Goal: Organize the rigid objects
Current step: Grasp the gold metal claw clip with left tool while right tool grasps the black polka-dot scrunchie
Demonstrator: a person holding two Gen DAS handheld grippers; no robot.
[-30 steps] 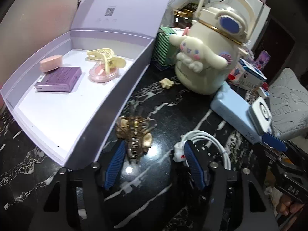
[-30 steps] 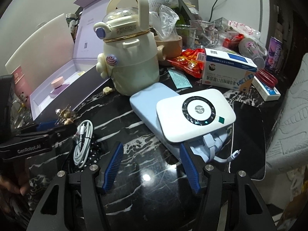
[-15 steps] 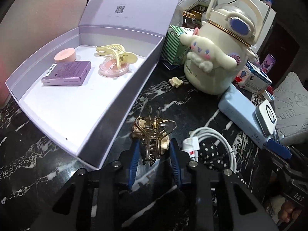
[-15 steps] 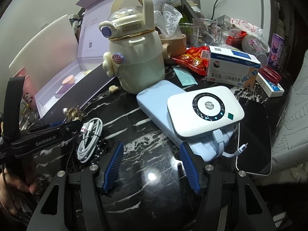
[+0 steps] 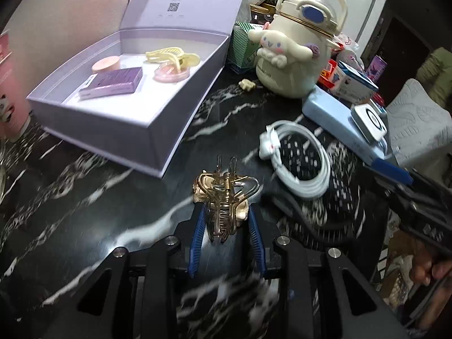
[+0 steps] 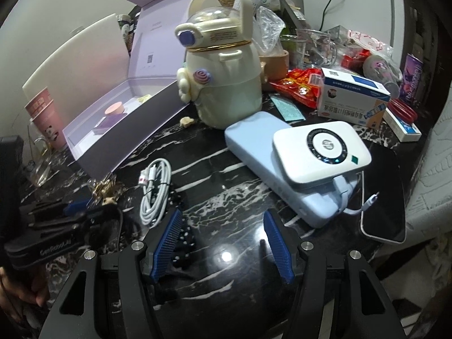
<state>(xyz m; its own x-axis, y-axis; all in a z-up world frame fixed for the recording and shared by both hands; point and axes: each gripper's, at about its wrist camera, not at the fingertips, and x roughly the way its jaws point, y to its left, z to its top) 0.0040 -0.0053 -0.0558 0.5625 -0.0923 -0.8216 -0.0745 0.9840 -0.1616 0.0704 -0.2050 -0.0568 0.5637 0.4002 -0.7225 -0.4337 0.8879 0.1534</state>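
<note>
The gold hair clip [image 5: 224, 200] sits between the two blue pads of the left gripper [image 5: 226, 223], near the front of the black marble table [image 5: 93, 197]. The pads are closed on its lower part, so the spring and the wire loops stand up free above them; this hold probably keeps the clip from opening. I cannot tell if the clip is lifted or touches the table.

To the left and farther away lies the open purple box [image 5: 158, 130]. Inside it are a yellow hair clip [image 5: 172, 56], a pink compact [image 5: 169, 73], a purple flat case [image 5: 113, 83] and a small round pink pot [image 5: 106, 64]. These small hard things are collected there, so I judge that the gold clip belongs there too, and the near part of the box floor is free for it.

Just right of the clip is a coiled white cable [image 5: 299, 158]. Beyond it are a cream bottle with a cartoon dog [image 5: 293, 53] and a blue power bank [image 5: 339, 124].

The right gripper [image 6: 223, 240] holds nothing; its fingers stand apart above the table, beside the cable.
</note>
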